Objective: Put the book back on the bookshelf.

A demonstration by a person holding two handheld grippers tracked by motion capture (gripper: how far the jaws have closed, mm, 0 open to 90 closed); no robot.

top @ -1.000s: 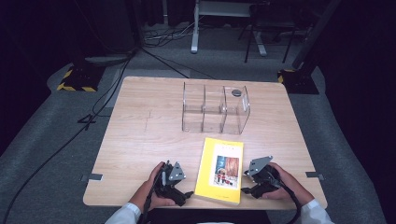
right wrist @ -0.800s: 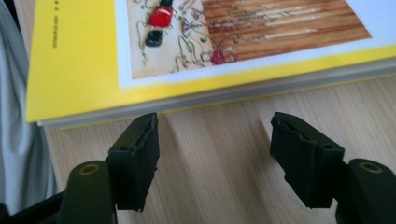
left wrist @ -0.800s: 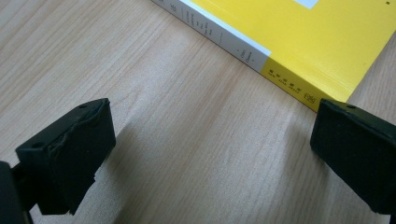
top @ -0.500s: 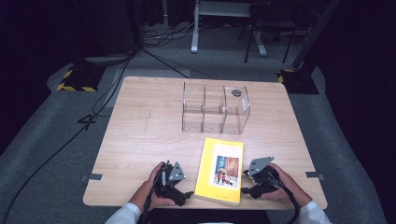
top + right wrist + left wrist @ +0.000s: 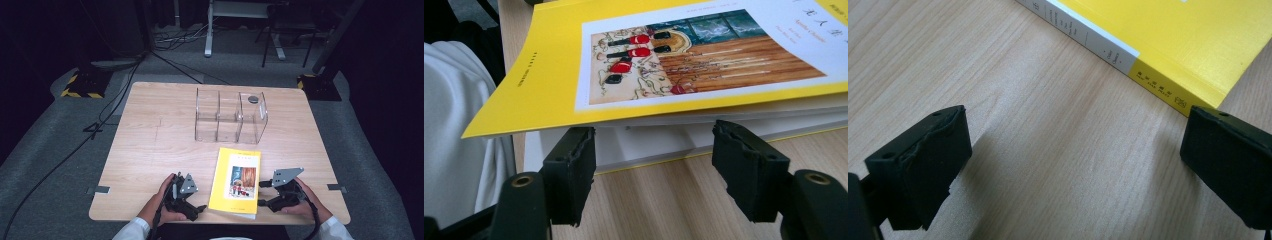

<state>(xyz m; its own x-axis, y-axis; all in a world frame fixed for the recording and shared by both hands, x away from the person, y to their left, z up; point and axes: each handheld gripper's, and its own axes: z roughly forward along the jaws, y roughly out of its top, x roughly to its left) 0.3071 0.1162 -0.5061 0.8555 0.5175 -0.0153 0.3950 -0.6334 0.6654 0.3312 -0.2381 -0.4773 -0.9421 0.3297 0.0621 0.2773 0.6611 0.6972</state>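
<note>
Here both grippers' jaws gape beside the book [image 5: 236,179].

book [image 5: 236,180] on table [image 5: 150,150] | organizer [image 5: 230,116] behind book | tools flank book

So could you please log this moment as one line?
book: flat, cover lifting | left tongs: open, beside spine | right tongs: open at page edge
</note>
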